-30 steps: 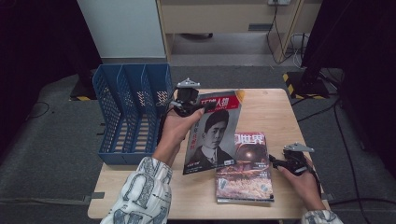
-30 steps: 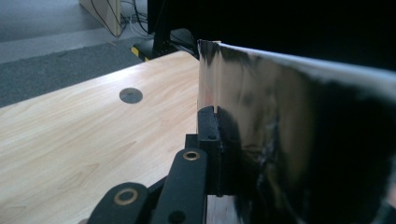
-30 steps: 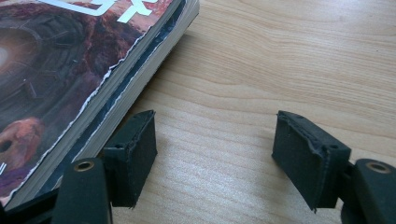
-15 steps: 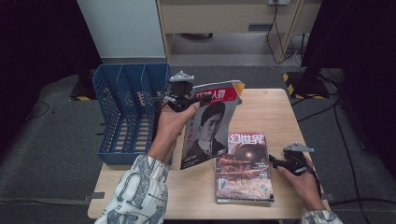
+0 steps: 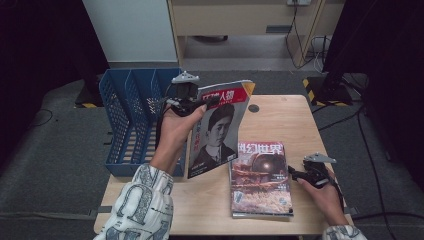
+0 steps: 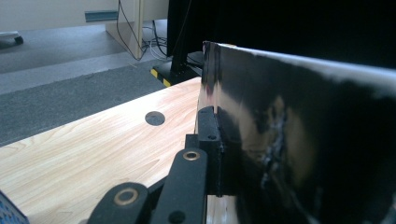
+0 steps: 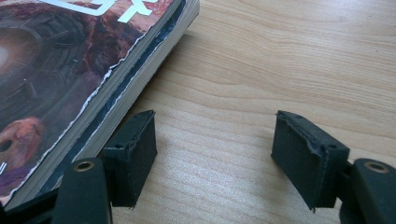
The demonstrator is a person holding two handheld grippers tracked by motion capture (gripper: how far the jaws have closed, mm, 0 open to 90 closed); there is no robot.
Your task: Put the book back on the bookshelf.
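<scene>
High view: left claw (image 5: 204,102) raised, clamping tilted magazine (image 5: 220,127).

"幻世界" on the lying magazine (image 5: 260,177)

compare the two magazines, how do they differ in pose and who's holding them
The portrait magazine stands tilted up off the table, clamped near its top edge by the left tongs. The space magazine lies flat on the table, ungripped; the right tongs sit open beside its edge. The portrait cover is grey with a red banner, the other reddish-brown. Both are glossy.
</scene>
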